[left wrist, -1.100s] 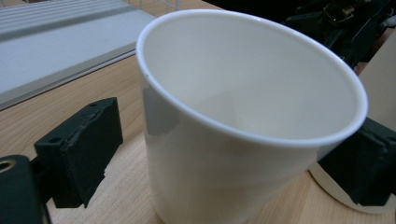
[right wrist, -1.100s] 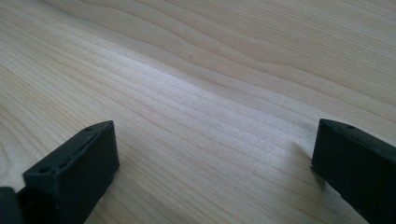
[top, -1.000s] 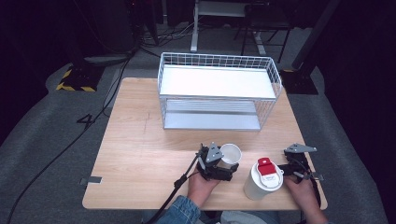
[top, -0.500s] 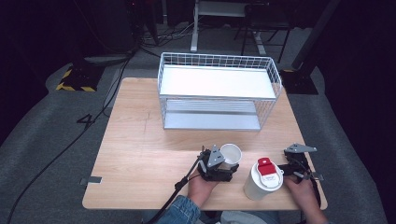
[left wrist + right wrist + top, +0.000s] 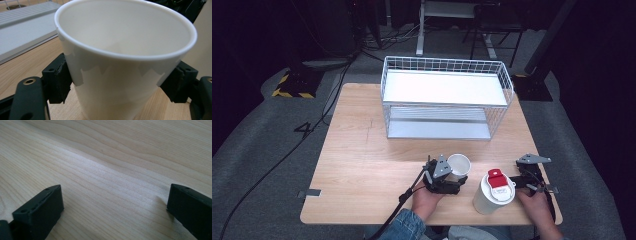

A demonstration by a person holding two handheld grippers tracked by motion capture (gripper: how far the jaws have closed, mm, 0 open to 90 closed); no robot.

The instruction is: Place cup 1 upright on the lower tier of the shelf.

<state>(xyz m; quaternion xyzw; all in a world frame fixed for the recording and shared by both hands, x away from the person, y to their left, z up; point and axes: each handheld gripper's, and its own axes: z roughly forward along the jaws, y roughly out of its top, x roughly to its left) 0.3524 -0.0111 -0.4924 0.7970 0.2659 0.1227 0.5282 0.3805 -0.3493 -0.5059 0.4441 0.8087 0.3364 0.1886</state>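
While your left gripper [image 5: 451, 176] pinches the cup [image 5: 459, 164] from both sides, its pads [image 5: 57, 79] flat against the wall below the rim, keep the squeeze light, since thin paper will likely buckle. The cup stands upright near the table's [image 5: 362, 150] front edge, right of its middle. Lift it straight up before carrying it anywhere. Your right gripper [image 5: 532, 180] rests by the front right corner with jaws spread wide over bare wood, holding nothing. Just beside the cup stands a lidded cup [image 5: 492, 192] with a red tab; swing wide of it. A wire rack [image 5: 444, 97] fills the back edge.
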